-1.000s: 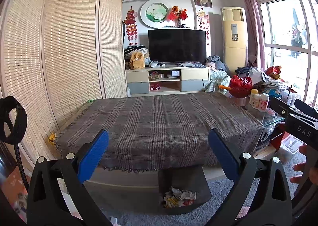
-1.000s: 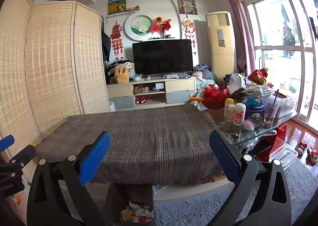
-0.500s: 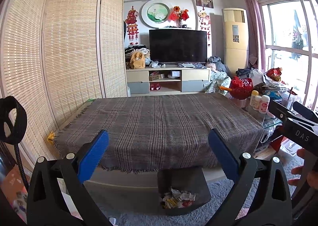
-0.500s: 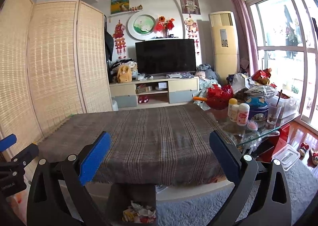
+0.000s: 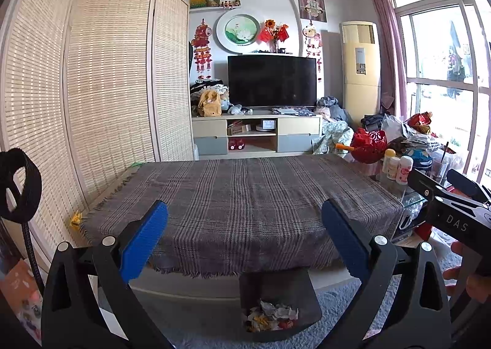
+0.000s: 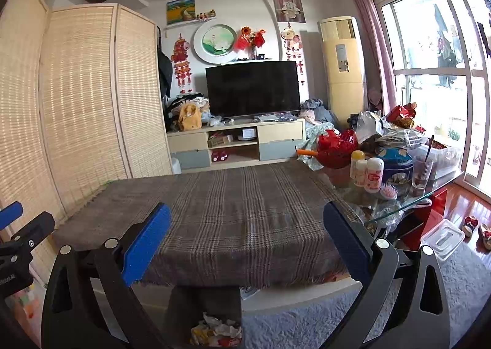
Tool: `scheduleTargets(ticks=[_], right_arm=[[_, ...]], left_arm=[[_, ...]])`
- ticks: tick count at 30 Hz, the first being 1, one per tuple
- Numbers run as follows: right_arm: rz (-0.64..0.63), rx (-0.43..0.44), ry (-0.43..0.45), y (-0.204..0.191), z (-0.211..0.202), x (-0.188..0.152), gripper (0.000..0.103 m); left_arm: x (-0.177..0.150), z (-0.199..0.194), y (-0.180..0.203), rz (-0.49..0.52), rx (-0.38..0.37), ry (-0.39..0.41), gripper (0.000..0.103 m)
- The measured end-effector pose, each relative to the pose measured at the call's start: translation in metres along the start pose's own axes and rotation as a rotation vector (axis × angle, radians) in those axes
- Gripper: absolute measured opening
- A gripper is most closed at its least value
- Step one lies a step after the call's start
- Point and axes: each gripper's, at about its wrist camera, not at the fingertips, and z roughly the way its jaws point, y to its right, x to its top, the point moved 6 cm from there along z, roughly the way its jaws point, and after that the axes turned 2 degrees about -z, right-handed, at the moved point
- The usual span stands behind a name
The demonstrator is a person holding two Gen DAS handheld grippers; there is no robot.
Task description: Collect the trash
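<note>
A dark bin (image 5: 277, 293) stands on the floor at the table's near edge, with crumpled wrappers (image 5: 271, 315) inside; it also shows in the right wrist view (image 6: 208, 303) with its wrappers (image 6: 216, 332). The table carries a plaid cloth (image 5: 245, 205) with no trash showing on it. My left gripper (image 5: 244, 240) is open and empty, held above the table's near edge. My right gripper (image 6: 247, 243) is open and empty, alongside it to the right; its body shows in the left wrist view (image 5: 454, 214).
Bottles (image 6: 368, 172), a blue tin (image 6: 396, 165), a glass (image 6: 422, 172) and red bags (image 6: 337, 148) crowd a glass table at right. A bamboo screen (image 5: 101, 88) stands at left, a TV unit (image 5: 257, 134) behind. A clear box (image 6: 443, 238) lies on the floor.
Both grippers have drifted slightly, tilting the views a little. Both stay open and empty.
</note>
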Motion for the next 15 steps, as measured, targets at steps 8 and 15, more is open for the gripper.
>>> scheduleTargets(ticks=[8,15], right_arm=[[0.002,0.003,0.003,-0.0004,0.0004,-0.0003,0.100],[0.003,0.003,0.000,-0.0012,0.0010,-0.0009,0.100]], left_arm=[[0.0011,-0.0007,0.0029,0.001,0.000,0.005,0.095],[0.0013,-0.0010,0.0041,0.000,-0.003,0.007,0.095]])
